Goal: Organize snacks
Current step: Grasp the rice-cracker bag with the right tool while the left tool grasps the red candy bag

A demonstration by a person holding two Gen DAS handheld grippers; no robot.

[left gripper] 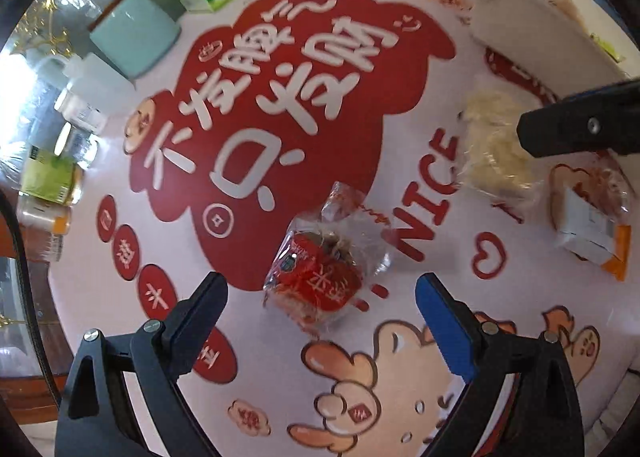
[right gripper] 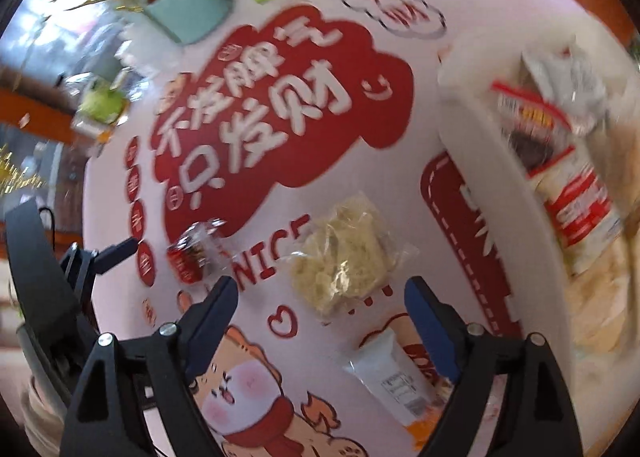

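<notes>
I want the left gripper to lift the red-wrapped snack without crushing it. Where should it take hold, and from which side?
Probably come straight down from above. The left gripper is open and hangs over the red-wrapped snack, which lies flat on the printed tablecloth with clear space around it. Close across the firm red body, not the loose clear twisted end, which looks likely to slip.
</notes>
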